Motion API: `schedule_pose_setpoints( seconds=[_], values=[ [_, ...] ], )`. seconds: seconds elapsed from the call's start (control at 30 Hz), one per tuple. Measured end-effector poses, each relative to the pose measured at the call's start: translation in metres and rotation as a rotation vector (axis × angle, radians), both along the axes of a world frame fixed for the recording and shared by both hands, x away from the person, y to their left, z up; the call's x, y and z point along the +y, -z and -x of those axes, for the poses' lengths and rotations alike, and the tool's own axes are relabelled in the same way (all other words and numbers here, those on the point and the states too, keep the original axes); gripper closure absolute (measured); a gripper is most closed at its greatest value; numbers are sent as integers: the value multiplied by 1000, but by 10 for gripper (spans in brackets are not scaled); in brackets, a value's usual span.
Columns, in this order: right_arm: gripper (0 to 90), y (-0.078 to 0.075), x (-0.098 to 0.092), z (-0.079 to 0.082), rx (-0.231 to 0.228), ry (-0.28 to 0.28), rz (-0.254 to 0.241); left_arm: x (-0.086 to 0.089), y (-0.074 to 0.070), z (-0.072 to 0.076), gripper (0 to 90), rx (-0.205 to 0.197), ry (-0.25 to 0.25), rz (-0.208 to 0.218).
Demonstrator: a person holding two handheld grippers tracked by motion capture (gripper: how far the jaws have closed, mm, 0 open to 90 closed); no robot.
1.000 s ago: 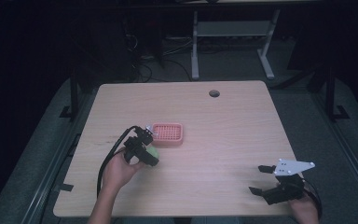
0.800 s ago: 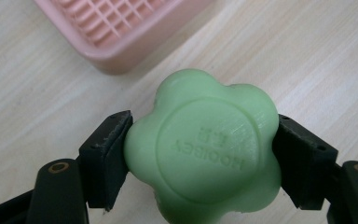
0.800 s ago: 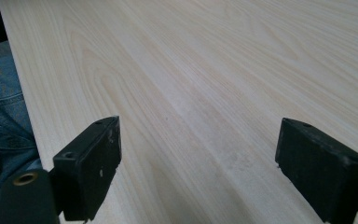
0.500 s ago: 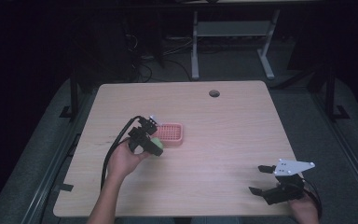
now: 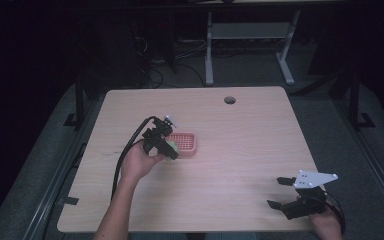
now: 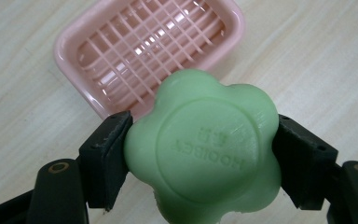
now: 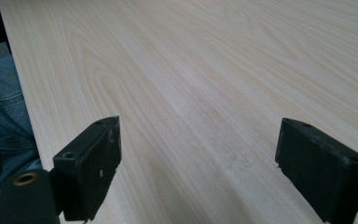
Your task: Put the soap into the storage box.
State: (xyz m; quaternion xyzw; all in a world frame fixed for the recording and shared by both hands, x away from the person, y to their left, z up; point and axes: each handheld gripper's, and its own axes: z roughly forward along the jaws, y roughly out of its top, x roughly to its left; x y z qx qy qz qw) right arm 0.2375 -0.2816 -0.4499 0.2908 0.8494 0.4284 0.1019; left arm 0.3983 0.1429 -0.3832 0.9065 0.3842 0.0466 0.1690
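Green flower-shaped soap (image 6: 203,149) pinched between the jaws of the left gripper (image 5: 162,145), held just above the near-left edge of the pink soap dish (image 6: 147,42) at mid-table. The step would go best carried farther over the grid, lowered level, then released. Right gripper (image 5: 300,197) rests agape, holding nothing, near the table's (image 5: 240,150) near-right corner.

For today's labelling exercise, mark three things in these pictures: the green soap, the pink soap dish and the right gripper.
green soap (image 6: 203,149), left gripper view, on its embossed top face.
pink soap dish (image 6: 67,51), left gripper view, on its near-left rim.
right gripper (image 7: 198,170), right gripper view, midway between its spread jaws.
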Motion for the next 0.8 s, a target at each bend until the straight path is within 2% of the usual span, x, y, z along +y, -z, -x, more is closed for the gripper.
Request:
schedule_pose_setpoints(
  seconds=[0.13,0.27,0.43,0.57,0.6,0.8],
  values=[
    [138,0,0,0,0,0,-1,-4,-1,-5,268,10,-1,9],
    [138,0,0,0,-1,-1,-1,-9,-4,-8,268,16,25,2],
    [138,0,0,0,3,1,-3,-13,-8,-13,268,12,25,0],
    [138,0,0,0,1,1,-4,-17,-11,-16,267,7,13,16],
    [138,0,0,0,2,1,-4,-18,-12,-17,268,8,24,6],
    [138,0,0,0,2,1,-5,-24,-11,-25,267,10,15,-4]
  ],
)
